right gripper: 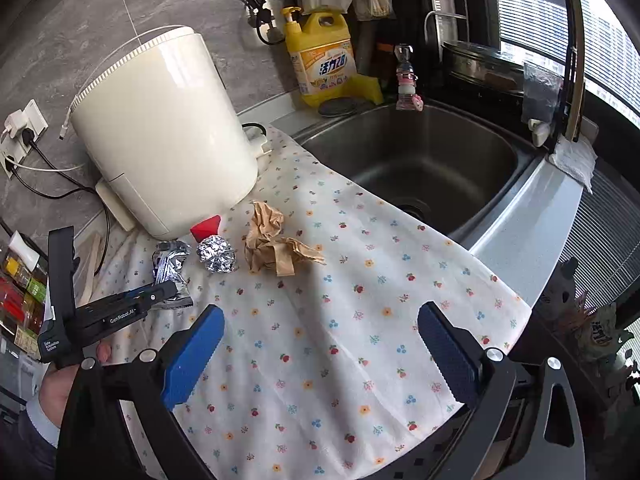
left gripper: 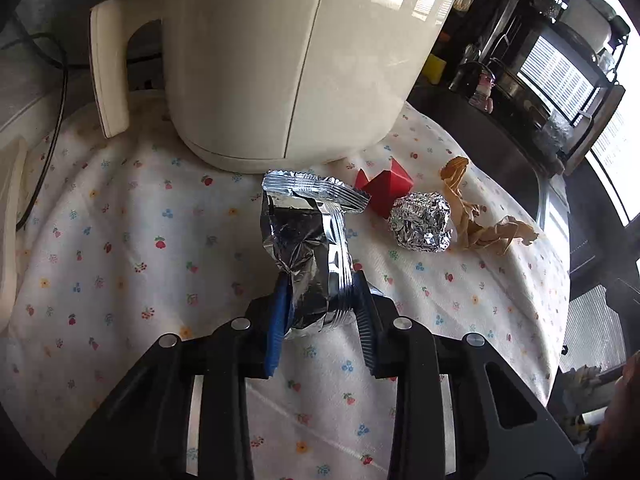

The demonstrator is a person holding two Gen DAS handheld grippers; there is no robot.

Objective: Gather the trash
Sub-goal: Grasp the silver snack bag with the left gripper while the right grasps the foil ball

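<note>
A crumpled silver snack wrapper (left gripper: 304, 248) lies on the flowered cloth (left gripper: 120, 240), and my left gripper (left gripper: 320, 292) is shut on its near end, blue pads pressing both sides. To its right lie a foil ball (left gripper: 420, 224), a red paper scrap (left gripper: 386, 188) and crumpled brown paper (left gripper: 476, 216). In the right wrist view the same wrapper (right gripper: 170, 270), foil ball (right gripper: 216, 256), red scrap (right gripper: 206, 227) and brown paper (right gripper: 272, 244) sit ahead of my right gripper (right gripper: 320, 344), which stands open over bare cloth. The left gripper (right gripper: 160, 294) reaches in from the left.
A cream air fryer (left gripper: 280, 60) stands just behind the trash. A steel sink (right gripper: 420, 160) lies to the right, with a yellow detergent bottle (right gripper: 322, 60) at its back. Power cables and wall sockets (right gripper: 20, 132) are at the far left. A hand (right gripper: 64, 388) holds the left gripper.
</note>
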